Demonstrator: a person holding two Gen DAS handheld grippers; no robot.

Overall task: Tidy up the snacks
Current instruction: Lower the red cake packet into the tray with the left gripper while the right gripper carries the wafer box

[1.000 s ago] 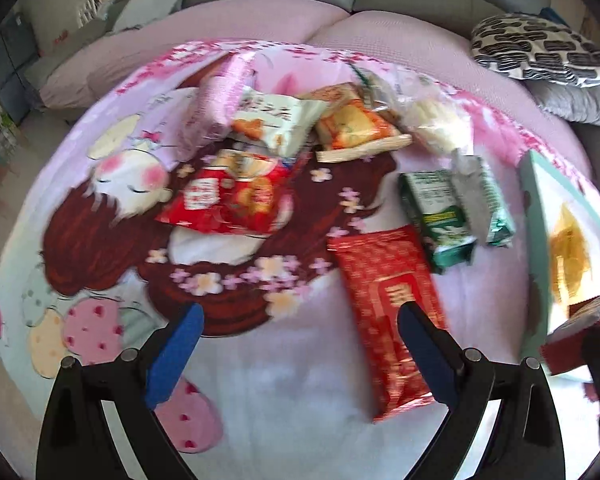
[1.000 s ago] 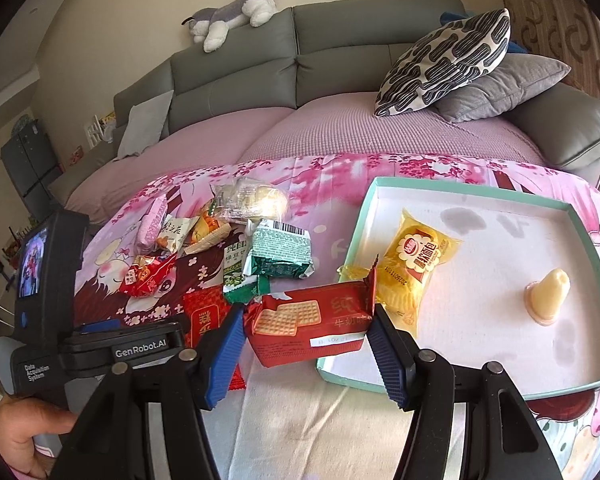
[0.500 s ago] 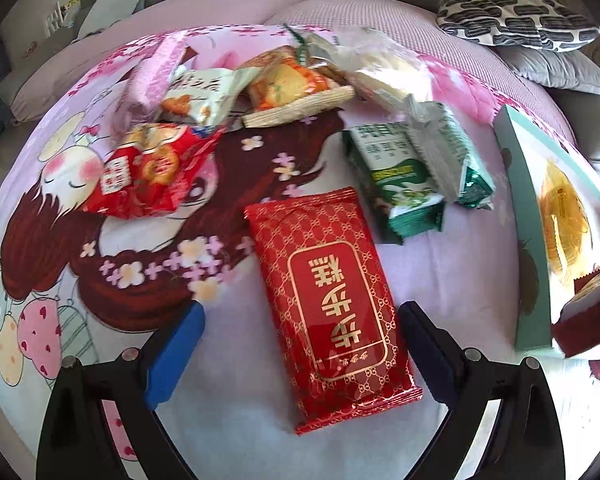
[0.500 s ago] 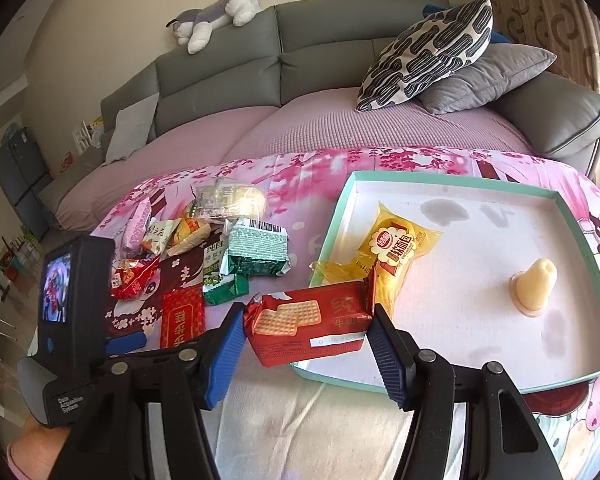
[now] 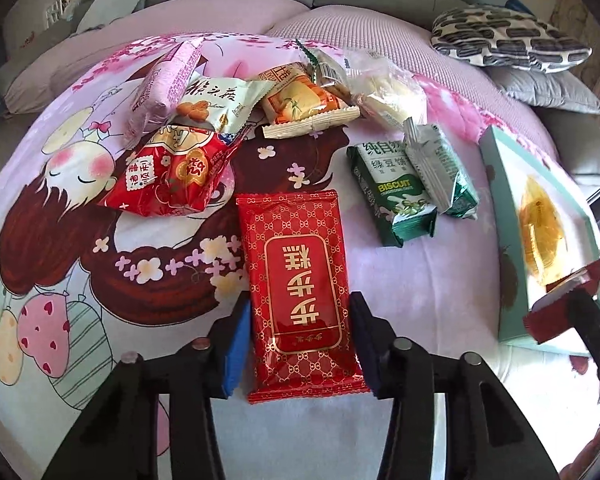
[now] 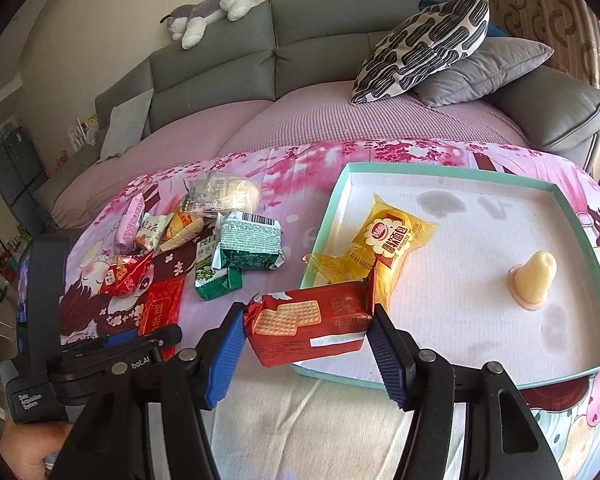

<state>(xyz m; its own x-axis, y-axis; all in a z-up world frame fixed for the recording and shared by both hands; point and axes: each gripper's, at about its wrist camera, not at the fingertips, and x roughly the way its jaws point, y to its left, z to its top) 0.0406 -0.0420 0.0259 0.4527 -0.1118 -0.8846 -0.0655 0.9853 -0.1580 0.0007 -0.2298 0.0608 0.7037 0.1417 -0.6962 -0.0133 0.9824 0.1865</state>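
A flat red patterned snack packet (image 5: 302,288) lies on the cartoon-print cloth, and my left gripper (image 5: 300,344) has closed on its near half, pads against both long edges. It also shows small in the right wrist view (image 6: 160,310). My right gripper (image 6: 306,326) is shut on a red biscuit packet (image 6: 310,322), held above the near left corner of the teal-rimmed white tray (image 6: 452,168). The tray holds a yellow bread packet (image 6: 392,238) and a pale yellow cone-shaped piece (image 6: 534,278).
Loose snacks lie behind the red packet: two green biscuit packs (image 5: 416,184), a red bag (image 5: 172,172), a white bag (image 5: 216,104), an orange pack (image 5: 304,100), a pink pack (image 5: 164,84), a clear bag (image 5: 384,88). A grey sofa (image 6: 300,48) with cushions stands behind.
My left gripper moved forward over the flat red packet and closed from wide open onto its sides. My right gripper has stayed shut on the biscuit packet by the tray corner.
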